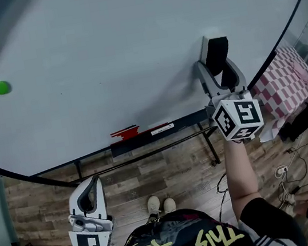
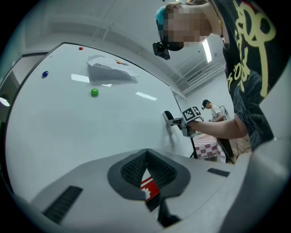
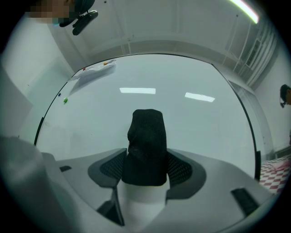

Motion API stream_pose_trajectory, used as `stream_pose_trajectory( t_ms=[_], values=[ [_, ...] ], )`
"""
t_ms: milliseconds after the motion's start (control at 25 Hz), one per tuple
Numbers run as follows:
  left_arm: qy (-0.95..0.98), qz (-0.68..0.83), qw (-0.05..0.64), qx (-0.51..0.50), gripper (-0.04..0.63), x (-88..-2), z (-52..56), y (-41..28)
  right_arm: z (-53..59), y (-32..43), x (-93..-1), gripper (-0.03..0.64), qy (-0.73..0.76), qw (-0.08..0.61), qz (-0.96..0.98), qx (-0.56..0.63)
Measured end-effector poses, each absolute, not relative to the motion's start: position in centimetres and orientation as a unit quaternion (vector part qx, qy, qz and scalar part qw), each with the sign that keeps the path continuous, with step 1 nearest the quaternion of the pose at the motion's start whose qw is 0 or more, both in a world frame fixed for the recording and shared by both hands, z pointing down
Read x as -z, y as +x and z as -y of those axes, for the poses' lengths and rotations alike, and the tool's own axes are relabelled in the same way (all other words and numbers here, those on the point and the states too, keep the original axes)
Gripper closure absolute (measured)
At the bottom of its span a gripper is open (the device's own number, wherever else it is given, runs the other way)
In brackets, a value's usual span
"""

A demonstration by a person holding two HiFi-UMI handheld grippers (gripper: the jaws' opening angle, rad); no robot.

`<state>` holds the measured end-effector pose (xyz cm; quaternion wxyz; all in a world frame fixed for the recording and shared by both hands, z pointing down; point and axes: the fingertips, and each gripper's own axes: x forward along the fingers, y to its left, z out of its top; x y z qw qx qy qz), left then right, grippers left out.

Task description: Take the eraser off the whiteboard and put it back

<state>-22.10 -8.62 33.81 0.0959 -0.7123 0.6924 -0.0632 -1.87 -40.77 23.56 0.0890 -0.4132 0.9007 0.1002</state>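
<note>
Right gripper [image 3: 145, 169] clamped on black eraser [image 3: 145, 145], at right part of whiteboard [image 1: 131, 53] (contact unclear). Left gripper [image 2: 148, 175] low, jaws together, empty. Risk: tilted placement, eraser sliding off, dropping.

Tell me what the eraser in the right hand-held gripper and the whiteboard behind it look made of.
Eraser: black and matte with a fine knitted-looking weave, so probably fabric or felt. The white body under it looks like smooth plastic. Whiteboard: a smooth, glossy coated panel, since it mirrors the ceiling lights; its core can't be told.
</note>
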Motion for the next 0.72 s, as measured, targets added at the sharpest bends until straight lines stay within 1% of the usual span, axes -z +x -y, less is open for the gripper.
stream_pose_trajectory(
  t_ms=[720],
  values=[
    [-0.753, -0.648, 0.105, 0.053, 0.589, -33.6, 12.1, -20.4, 35.3, 0.5, -24.6, 0.351, -0.399, 0.115, -0.906, -0.079]
  ],
)
